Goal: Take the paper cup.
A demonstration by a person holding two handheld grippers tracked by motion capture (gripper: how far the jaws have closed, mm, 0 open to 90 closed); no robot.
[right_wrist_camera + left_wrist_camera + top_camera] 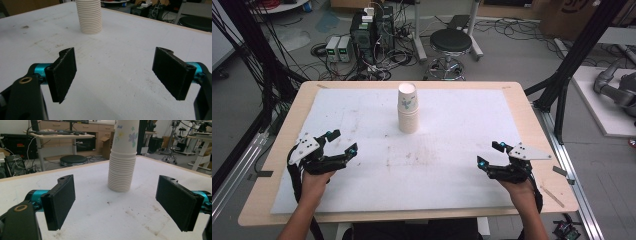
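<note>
A: Start big. What's the setting?

B: A wooden table [532, 125] with a white mat [452, 150] covering most of its top. The mat is scuffed, with brown specks and smears near the middle. Behind the table the floor holds a black stool [451, 41] and a heap of electronics [371, 30] with loose cables.

A: And on the mat?

B: A stack of cups [408, 107], upright, toward the far edge and roughly centred side to side. Many white rims nest tightly at the bottom; the top cup has a flower print. In the left gripper view the stack [123, 157] stands ahead, between the two jaws and a little right of centre. In the right gripper view its ribbed base [89, 17] sits at the upper left, well apart from the jaws.

A: The grippers?

B: The left gripper [339, 141] is at the near left of the mat, held in the person's left hand [314, 182], pointing toward the middle. Its jaws are spread wide with nothing between them. In its own view the left gripper [116, 205] has only bare mat between the black pads.

A: The right one?

B: The right gripper [488, 154] is at the near right, in the right hand [519, 187], pointing inward too. Jaws likewise wide apart and empty; its own view of the right gripper [113, 75] confirms it. Both grippers are well apart from the cups and from each other.

A: Smaller details?

B: Each gripper carries a grey plate [304, 148] on top and has teal fittings behind the jaws.
</note>
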